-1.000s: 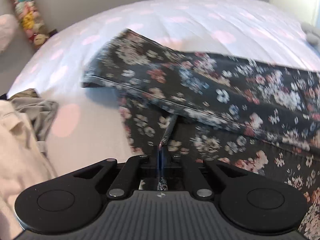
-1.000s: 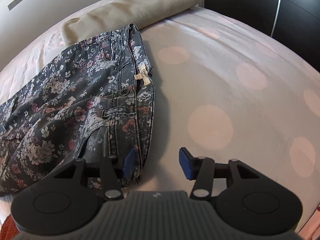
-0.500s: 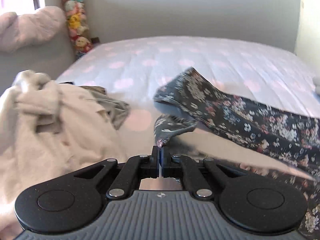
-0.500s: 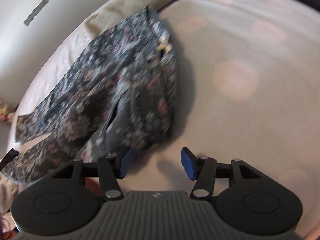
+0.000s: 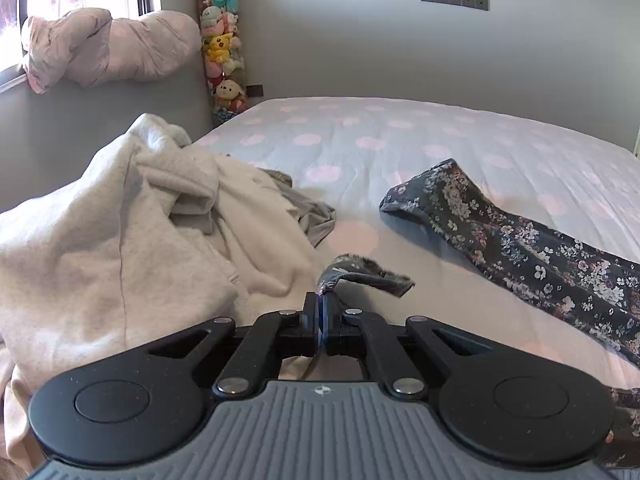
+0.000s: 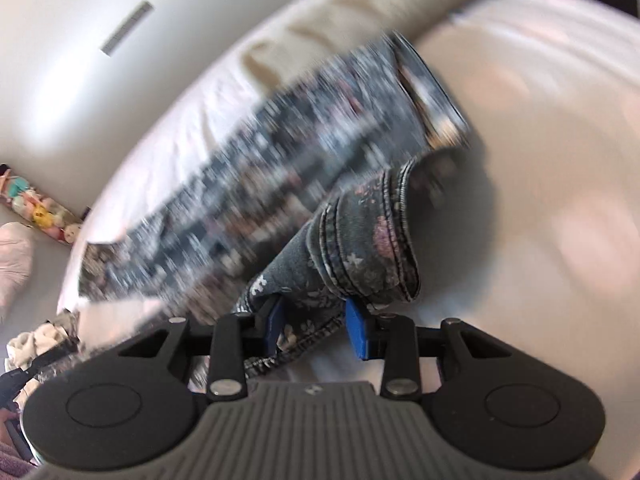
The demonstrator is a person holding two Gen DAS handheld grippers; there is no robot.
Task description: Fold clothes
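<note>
From the left wrist view, a heap of cream clothes (image 5: 120,236) fills the left side of the bed (image 5: 400,140), with a grey garment (image 5: 316,216) poking out from under its right edge. Behind it a pink quilt (image 5: 108,50) lies bunched on the sill, and a tall tube of plush toys (image 5: 220,48) stands in the corner. At centre the left gripper (image 5: 321,305) has its jaws pressed together on a hem of the jeans (image 5: 520,240), a small twist of floral cloth sticking up out of the tips. To the right, one leg of the jeans lies flat across the dotted sheet, its cuff toward the middle of the bed and apart from the pinched piece.

In the right wrist view the plush toys (image 6: 40,212) show at far left, and the jeans (image 6: 360,236) run from lower left up to the right, much of them smeared by blur. Their stitched waistband sits bunched just ahead of the right gripper (image 6: 314,322), whose jaws are closing with denim between the blue pads (image 6: 357,330); the left pad seems to touch cloth, though the right looks just clear of it. A beige garment (image 6: 380,0) lies at the top, beyond the jeans.
</note>
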